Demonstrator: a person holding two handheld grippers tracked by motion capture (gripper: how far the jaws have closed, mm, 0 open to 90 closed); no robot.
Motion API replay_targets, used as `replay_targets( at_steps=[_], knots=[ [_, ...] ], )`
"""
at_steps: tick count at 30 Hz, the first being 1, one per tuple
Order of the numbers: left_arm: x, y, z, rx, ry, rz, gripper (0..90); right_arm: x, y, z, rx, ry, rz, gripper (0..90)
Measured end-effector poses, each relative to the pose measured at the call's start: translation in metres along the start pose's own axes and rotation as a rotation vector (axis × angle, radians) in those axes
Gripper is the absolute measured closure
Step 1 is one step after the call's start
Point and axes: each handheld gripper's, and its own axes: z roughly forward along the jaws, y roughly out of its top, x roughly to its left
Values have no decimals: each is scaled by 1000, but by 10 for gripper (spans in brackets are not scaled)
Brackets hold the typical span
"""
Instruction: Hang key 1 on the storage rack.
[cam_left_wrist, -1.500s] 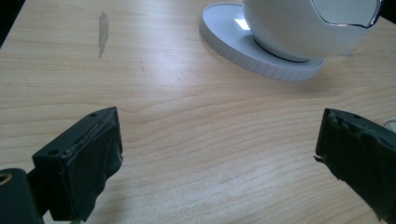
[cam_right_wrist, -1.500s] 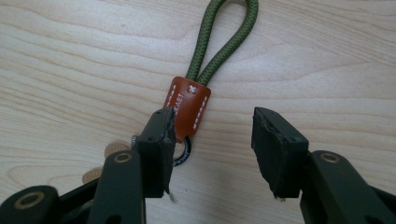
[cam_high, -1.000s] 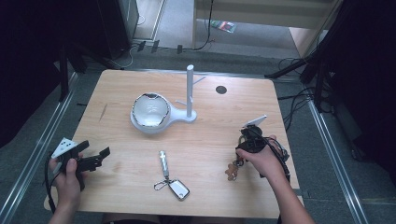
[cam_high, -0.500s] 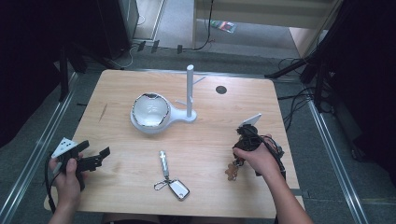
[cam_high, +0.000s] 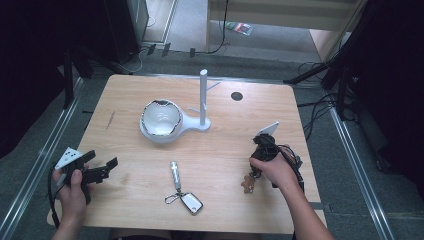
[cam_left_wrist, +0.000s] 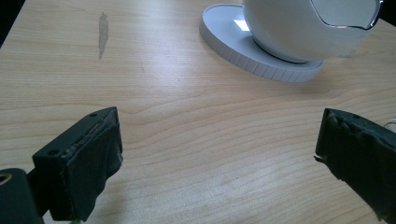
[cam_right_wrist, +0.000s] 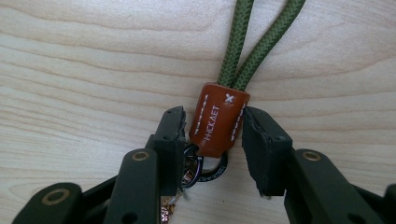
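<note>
A brown leather key tag (cam_right_wrist: 218, 119) on a doubled green cord (cam_right_wrist: 247, 42) lies on the wooden table (cam_high: 230, 145). My right gripper (cam_right_wrist: 212, 126) points down at it, its jaws pressed against the tag's two sides, with a dark metal ring underneath. In the high view this keychain (cam_high: 246, 184) sits at the right front, under my right gripper (cam_high: 253, 172). My left gripper (cam_high: 100, 161) rests at the front left corner, wide open, nothing between its jaws (cam_left_wrist: 219, 135). A second key set (cam_high: 182, 196) with a silver cylinder and white fob lies front centre.
A white bowl (cam_high: 161, 117) sits on the round base (cam_left_wrist: 233, 44) of a white stand whose upright post (cam_high: 203, 97) has small pegs. A dark round hole (cam_high: 236, 96) marks the table's far right. Metal rails run along both table sides.
My right hand and gripper have shifted slightly left over the brown keychain. The left gripper and the other objects have not moved.
</note>
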Motion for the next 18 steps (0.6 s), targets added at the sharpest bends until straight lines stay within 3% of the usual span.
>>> replay_targets(
  at_steps=[7, 18],
  knots=[
    [0, 0, 0, 1, 2, 2, 11, -1, 1, 4, 14, -9, 7, 657],
    [-1, 0, 0, 4, 4, 7, 11, 3, -2, 4, -4, -43, -62, 683]
  ],
)
